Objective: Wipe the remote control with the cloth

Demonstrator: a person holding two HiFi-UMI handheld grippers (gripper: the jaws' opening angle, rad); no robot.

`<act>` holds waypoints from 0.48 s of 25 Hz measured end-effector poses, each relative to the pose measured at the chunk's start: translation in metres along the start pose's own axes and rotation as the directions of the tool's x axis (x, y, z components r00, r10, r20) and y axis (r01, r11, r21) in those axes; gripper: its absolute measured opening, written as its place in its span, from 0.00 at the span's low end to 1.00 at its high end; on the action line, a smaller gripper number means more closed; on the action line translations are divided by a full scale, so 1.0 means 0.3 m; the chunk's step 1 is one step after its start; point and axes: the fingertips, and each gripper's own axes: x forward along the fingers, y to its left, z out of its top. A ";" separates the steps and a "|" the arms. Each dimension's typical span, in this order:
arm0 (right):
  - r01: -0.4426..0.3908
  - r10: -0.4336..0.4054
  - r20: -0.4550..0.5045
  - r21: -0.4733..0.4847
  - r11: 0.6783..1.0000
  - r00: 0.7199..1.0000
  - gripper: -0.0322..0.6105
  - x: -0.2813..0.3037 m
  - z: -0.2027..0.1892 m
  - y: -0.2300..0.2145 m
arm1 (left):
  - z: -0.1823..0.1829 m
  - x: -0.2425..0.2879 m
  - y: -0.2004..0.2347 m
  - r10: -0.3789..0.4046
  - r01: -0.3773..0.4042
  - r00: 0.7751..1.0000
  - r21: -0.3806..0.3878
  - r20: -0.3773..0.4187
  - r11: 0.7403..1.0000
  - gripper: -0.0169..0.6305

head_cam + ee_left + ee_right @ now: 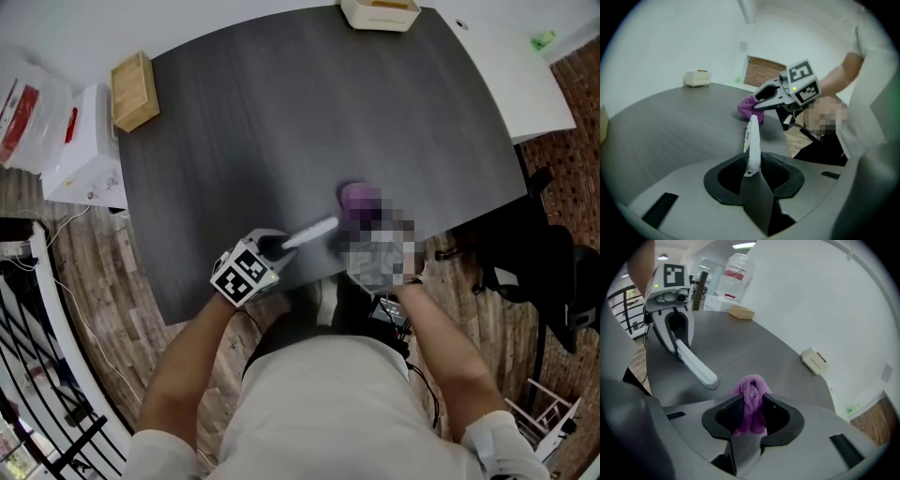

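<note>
A slim white remote control point(310, 232) is held edge-up above the dark grey table point(244, 141), with my left gripper point(274, 247) shut on its near end. In the left gripper view the remote point(752, 138) stands between the jaws of the left gripper point(752, 161) and points toward the purple cloth point(750, 108). My right gripper point(751, 404) is shut on the bunched cloth point(752, 397), just beside the remote's far tip point(696, 365). In the head view a mosaic patch hides most of the right gripper; the cloth point(359, 199) shows above it.
A wooden box point(134, 91) lies at the table's far left corner and a cream box point(380, 13) at its far edge. A white table point(511, 66) adjoins on the right, with a black chair point(544, 262) below it. Bags and a white box point(80, 141) sit to the left.
</note>
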 end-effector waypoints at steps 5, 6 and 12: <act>-0.033 0.037 -0.023 0.146 0.989 0.999 0.24 -0.045 -0.078 0.006 | -0.042 -0.020 -0.028 0.115 -0.091 0.992 0.339 -0.051 0.936 0.19; -0.049 0.052 -0.018 0.162 0.986 0.998 0.24 -0.049 -0.074 0.023 | -0.052 -0.021 -0.038 0.119 -0.092 0.991 0.364 -0.054 0.927 0.19; -0.121 0.125 -0.007 0.194 0.974 0.992 0.24 -0.043 -0.056 0.106 | -0.079 -0.015 -0.105 0.080 -0.049 0.995 0.393 -0.063 0.918 0.32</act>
